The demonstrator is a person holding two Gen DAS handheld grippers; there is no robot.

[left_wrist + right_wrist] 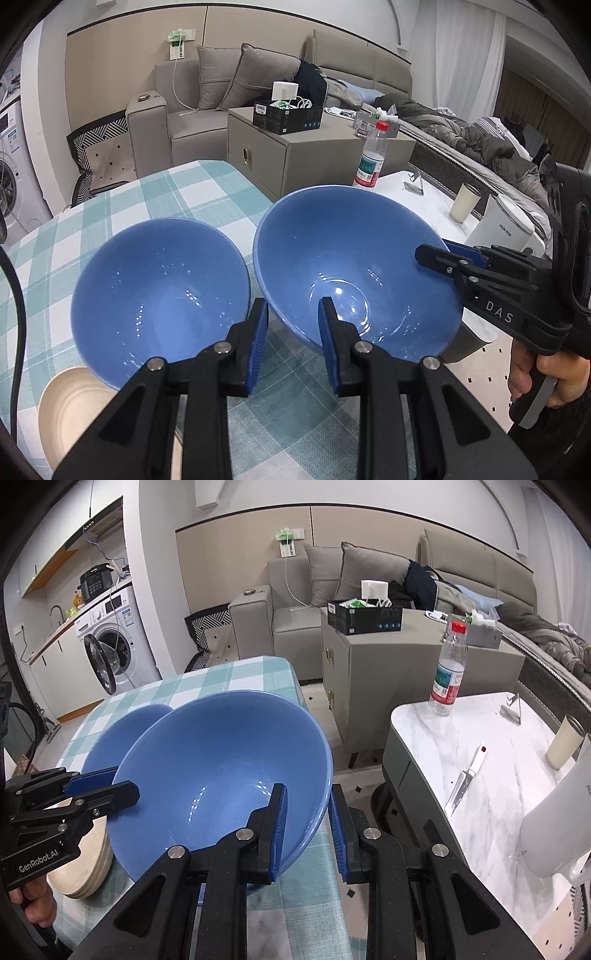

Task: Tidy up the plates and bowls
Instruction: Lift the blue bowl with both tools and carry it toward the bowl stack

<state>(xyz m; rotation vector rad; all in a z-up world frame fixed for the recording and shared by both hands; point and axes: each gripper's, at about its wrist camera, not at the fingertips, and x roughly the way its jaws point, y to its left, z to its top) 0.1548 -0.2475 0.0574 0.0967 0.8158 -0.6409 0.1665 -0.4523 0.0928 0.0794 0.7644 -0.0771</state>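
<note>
Two blue bowls are over the checked tablecloth (177, 192). The right-hand blue bowl (354, 266) (221, 768) is tilted and raised. My left gripper (291, 347) straddles its near rim, jaws open wider than the rim, not clamped. My right gripper (308, 834) (454, 258) straddles the opposite rim with a gap at the outer finger. The left-hand blue bowl (159, 291) (122, 727) sits just left of it, rims nearly touching. A stack of cream plates (74, 410) (85, 864) lies at the near left, partly hidden by bowl and grippers.
A marble side table (480, 782) stands to the right, carrying a water bottle (448, 672), a knife (463, 782), a cream cup (563, 742) and a white kettle (561, 830). A grey cabinet (388, 686) and sofa (295, 609) lie beyond.
</note>
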